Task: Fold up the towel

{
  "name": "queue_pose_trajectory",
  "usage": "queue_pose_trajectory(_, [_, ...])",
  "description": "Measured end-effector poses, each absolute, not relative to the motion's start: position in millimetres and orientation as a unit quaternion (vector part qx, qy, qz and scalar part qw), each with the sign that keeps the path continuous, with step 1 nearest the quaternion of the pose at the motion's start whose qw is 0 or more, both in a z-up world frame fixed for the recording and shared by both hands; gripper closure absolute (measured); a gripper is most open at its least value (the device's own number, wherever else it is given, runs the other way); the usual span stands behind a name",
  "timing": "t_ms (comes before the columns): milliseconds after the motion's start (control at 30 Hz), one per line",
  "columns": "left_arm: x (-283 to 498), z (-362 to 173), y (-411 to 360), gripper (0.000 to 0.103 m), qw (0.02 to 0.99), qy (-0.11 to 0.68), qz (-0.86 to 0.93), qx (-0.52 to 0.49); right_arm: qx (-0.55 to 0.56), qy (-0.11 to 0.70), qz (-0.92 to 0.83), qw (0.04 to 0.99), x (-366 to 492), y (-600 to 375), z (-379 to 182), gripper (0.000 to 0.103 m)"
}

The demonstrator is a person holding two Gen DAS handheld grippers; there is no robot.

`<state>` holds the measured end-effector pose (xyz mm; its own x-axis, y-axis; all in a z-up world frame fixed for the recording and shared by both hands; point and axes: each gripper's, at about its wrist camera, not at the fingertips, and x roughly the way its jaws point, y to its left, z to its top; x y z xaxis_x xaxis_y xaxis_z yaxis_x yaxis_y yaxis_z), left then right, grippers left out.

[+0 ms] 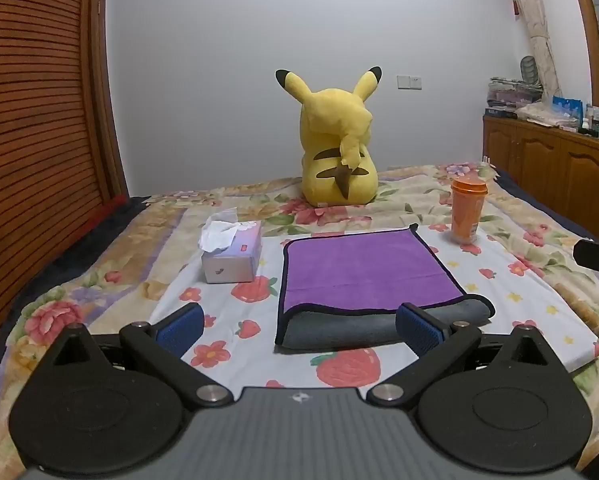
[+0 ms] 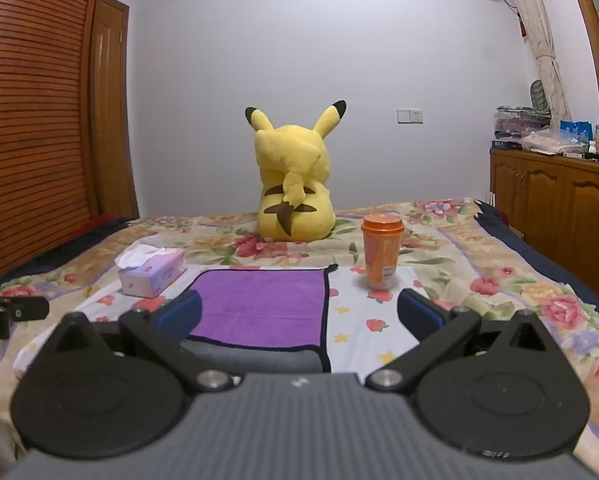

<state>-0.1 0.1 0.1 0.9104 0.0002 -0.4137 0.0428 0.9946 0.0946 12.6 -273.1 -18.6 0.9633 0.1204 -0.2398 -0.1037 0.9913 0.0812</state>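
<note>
Purple on top and grey underneath, the towel lies on the strawberry sheet already doubled once, with the grey layer showing along its near edge. Both grippers hover just before that edge, jaws spread wide and pinching nothing. The left gripper has the near left corner between its pads; the right gripper frames the near right corner.

As I judge it, the step in hand is to take the near edge for another fold. To do it well, each gripper should go down on its own corner and catch both layers together, the grey and the purple, before it closes. Then both should lift at the same height and carry the edge toward 12 o'clock, so that the fold line stays straight.

Farther off, the tissue box stands at 10 o'clock and the orange cup at 1 o'clock, both near the towel; keep the lifted cloth between them. The yellow plush sits well behind.
</note>
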Motion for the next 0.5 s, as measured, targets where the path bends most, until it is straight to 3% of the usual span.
queue_pose_trajectory(500, [2.6,-1.6,2.8,0.003,0.976,0.211,-0.012,0.053,0.033,0.124,0.056,0.990,12.8,-273.5,-18.5,0.000])
